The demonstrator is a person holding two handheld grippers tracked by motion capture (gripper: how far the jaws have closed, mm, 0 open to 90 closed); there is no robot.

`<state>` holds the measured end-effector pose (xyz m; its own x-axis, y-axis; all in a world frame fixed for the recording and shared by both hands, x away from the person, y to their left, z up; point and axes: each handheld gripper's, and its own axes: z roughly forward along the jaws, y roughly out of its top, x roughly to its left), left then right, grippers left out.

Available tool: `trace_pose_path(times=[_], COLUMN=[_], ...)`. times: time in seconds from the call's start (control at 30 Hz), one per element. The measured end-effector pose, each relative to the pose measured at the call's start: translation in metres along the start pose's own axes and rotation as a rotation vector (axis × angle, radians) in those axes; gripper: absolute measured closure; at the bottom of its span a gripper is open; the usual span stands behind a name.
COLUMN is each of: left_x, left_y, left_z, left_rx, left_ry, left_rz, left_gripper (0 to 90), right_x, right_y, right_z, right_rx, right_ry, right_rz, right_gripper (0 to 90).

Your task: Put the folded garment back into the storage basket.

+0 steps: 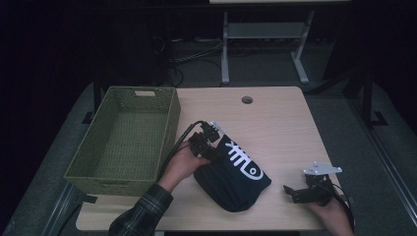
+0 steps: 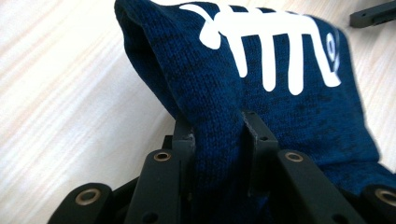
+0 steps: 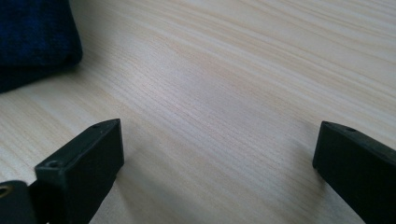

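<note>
Left hand-held gripper (image 2: pixel 217 128) clamps one blue knit garment (image 2: pixel 280 107); right hand-held gripper (image 3: pixel 217 149) gapes beside one wicker basket (image 1: pixel 169 115).

Left gripper (image 1: pixel 210 143): black linkage body with a black cable looping off behind it, its flat arms set with brass-ringed pivot holes and ending in square-tipped black jaws. Right gripper (image 1: pixel 299 192): the same black build, topped by a grey three-cornered plate, with blocky matte jaws each bearing a small hole. The left forearm wears a dark green plaid sleeve (image 1: pixel 142 211).
</note>
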<state>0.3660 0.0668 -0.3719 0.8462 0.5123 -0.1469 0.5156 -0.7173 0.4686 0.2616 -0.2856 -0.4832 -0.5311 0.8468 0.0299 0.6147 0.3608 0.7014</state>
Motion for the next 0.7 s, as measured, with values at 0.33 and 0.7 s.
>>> trace_pose_path(times=[0.33,0.7], left_x=[-0.006,-0.008], left_y=[0.013,0.026], left_z=[-0.026,-0.056], left_rx=[-0.002,-0.005], left_ry=[0.007,0.001], left_rz=[0.024,0.055], left_gripper=[70.9,71.0], right_x=[0.0,0.0], right_y=[0.0,0.0], right_z=[0.0,0.0], right_rx=[-0.001,-0.001], right_ry=[0.001,0.002], right_rz=[0.0,0.0], right_gripper=[1.6,1.6])
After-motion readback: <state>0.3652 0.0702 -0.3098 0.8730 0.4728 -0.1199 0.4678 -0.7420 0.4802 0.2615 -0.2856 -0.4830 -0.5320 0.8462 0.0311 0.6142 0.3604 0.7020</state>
